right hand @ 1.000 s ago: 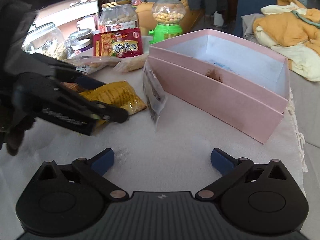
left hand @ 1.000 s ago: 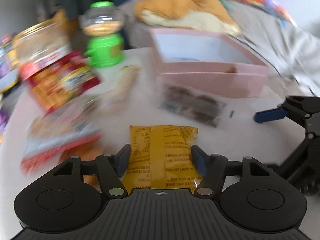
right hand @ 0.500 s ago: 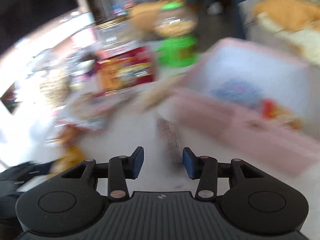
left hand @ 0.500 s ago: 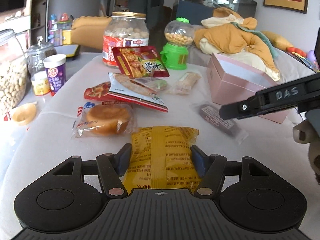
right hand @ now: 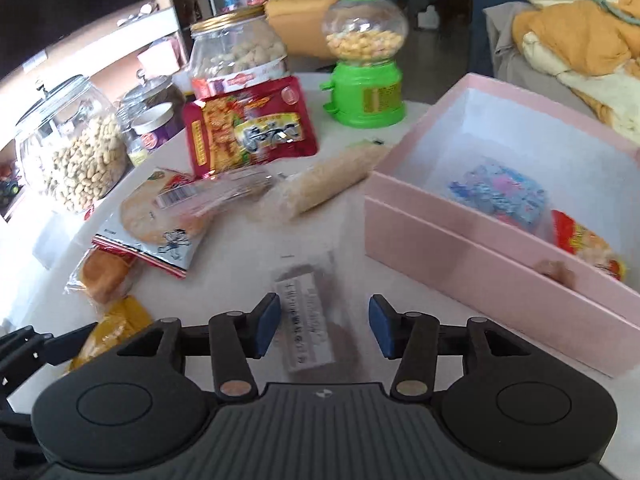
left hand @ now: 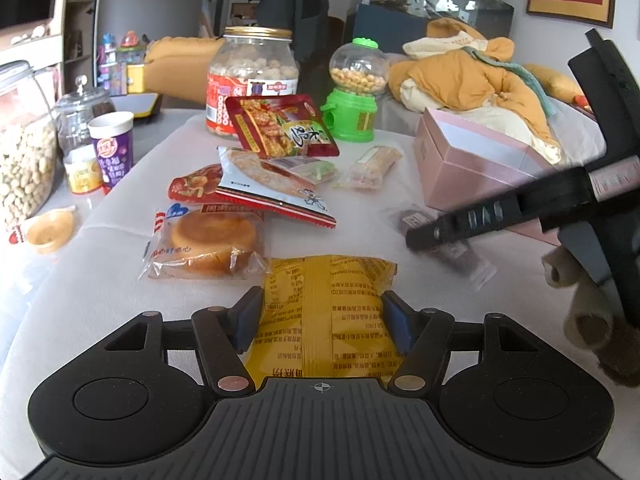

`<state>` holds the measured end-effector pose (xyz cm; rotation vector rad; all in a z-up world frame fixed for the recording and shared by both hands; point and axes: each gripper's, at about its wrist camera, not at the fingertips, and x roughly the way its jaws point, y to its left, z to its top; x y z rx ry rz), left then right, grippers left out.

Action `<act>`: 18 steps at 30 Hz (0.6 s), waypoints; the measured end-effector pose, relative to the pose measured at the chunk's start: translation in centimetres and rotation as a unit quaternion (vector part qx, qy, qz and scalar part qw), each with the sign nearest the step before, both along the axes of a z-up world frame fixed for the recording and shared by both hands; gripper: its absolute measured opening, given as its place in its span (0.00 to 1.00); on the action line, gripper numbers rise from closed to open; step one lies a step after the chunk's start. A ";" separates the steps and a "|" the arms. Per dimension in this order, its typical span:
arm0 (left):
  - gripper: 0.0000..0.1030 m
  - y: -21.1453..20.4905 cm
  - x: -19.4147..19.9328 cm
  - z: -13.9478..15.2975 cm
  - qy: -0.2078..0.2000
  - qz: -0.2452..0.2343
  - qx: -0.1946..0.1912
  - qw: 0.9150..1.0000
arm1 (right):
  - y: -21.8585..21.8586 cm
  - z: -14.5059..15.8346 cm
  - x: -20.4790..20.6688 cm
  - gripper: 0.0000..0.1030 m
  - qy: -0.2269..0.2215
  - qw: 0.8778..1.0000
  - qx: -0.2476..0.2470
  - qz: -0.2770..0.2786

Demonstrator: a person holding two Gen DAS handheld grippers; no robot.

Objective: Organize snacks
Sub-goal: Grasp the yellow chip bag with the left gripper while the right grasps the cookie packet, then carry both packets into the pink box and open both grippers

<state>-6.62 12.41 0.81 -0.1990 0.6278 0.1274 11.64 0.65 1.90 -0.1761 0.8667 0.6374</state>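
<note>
Your left gripper is angling down over the table, pads pressing both sides of the yellow snack bag, which is lying flat just in front of the wrapped bun. Your right gripper is tilting down steeper, coming in from the right w/ its arm crossing the left view. Its fingers have just been opening a bit and are standing apart either side of the clear brown-snack packet, not touching it. That packet is lying on the table just beside the pink box, which is already holding two packets.
</note>
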 end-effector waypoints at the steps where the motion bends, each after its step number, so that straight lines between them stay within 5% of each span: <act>1: 0.67 0.0 0.0 0.0 0.000 0.000 -0.001 1.000 | 0.4 0.1 -0.5 0.45 -0.005 1.000 -0.014 0.012; 7: 0.67 0.0 0.0 0.0 0.000 0.001 -0.001 1.000 | -1.6 0.5 -4.1 0.39 -0.011 0.998 -0.053 0.043; 18: 0.68 -0.7 0.3 0.0 0.010 0.000 0.025 1.000 | -10.5 0.3 -5.1 0.36 -0.008 0.998 -0.051 -0.034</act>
